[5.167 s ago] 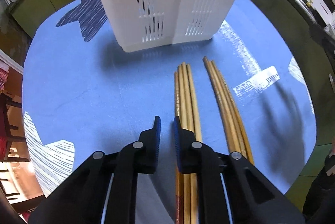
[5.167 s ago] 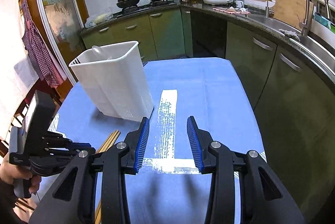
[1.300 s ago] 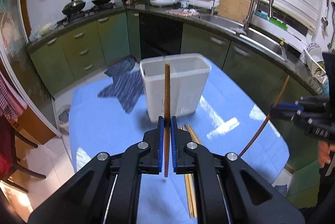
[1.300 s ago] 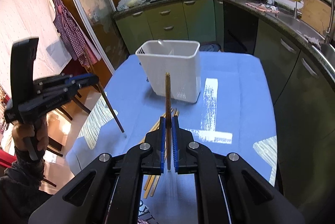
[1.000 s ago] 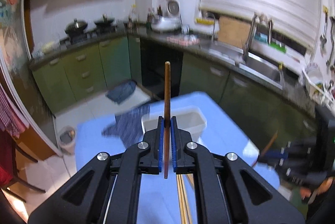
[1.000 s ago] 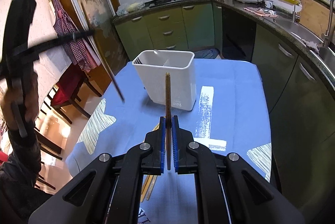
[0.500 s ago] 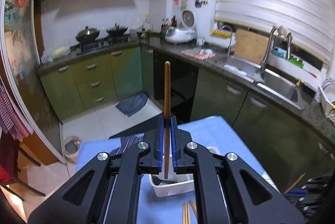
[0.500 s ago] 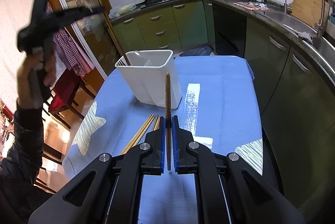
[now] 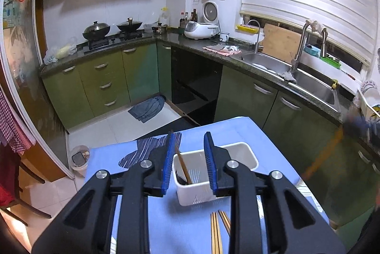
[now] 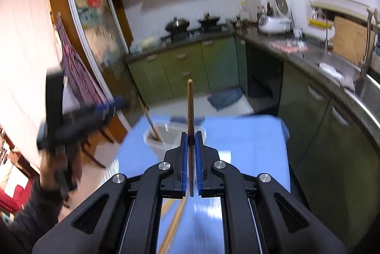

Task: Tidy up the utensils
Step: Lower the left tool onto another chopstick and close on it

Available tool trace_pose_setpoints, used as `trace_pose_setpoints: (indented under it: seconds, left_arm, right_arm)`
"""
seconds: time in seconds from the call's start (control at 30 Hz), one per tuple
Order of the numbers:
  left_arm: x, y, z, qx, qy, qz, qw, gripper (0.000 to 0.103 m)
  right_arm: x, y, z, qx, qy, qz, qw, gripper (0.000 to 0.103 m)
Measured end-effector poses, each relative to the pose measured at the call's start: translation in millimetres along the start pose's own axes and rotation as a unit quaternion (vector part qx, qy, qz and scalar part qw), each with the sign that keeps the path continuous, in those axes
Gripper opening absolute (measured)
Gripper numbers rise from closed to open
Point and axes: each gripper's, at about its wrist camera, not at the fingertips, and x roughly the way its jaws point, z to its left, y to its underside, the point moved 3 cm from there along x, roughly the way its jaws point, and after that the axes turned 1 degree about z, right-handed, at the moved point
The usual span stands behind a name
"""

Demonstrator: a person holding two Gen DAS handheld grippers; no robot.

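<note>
- Right claw (image 10: 190, 159): jaws narrow, clamped on one chopstick (image 10: 190, 106). The stick's long axis runs along the fingers; its free end points forward and up, toward the far kitchen wall. The lower end passes between the pads and out behind them.
- Risk, judged: the right wrist view is motion-blurred, so the claw appears to be travelling fast. The grip sits low on the stick, so a hard stop could pivot the stick between the pads or let it slip out.
- Loose chopsticks (image 9: 215, 232) lie flat on the blue table (image 9: 268, 135), just in front of the holder, long axes running near to far. A sweep of either claw could scatter them.
- Left claw (image 9: 188, 159): jaws wide, holding nothing, poised above the white holder (image 9: 249, 154).
- One chopstick stands inside the holder's left compartment (image 9: 182, 165), leaning so that its top points up and to the left.
- Risk, judged: the holder is light and tall; a stick entering at an angle could strike the rim or the stick inside and tip the holder.
- Risk, judged: both claws converge on one opening; collision is possible.
</note>
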Motion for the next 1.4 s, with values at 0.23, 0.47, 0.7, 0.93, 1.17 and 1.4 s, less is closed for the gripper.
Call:
trace_pose_setpoints:
  seconds: [0.23,0.47,0.7,0.93,1.17,1.4]
  left_arm:
    - [-27,16,3,0.009,-0.001,-0.008,0.9999,0.024]
    - [-32,31,3,0.013,-0.001,0.011,0.9999,0.024]
    - [-20,51,-3,0.016,0.006,0.046,0.9988,0.025]
    - [3,86,-16,0.018,0.029,0.105,0.9939,0.025]
    - [63,149,-29,0.018,0.046,0.226,0.9729,0.025]
    - [101,195,-37,0.028,0.031,0.292,0.9556,0.025]
  right_arm:
    - [30,-70,4,0.015,0.011,-0.056,0.998,0.007]
    - [110,-61,-2,0.018,0.027,0.019,0.999,0.007]
    - [132,-43,-4,0.014,0.025,0.050,0.998,0.012]
    - [77,-28,9,-0.009,0.009,0.023,1.000,0.017]
    - [54,45,-4,-0.013,0.008,0.066,0.998,0.019]
    - [66,107,-50,0.028,0.029,0.115,0.993,0.019]
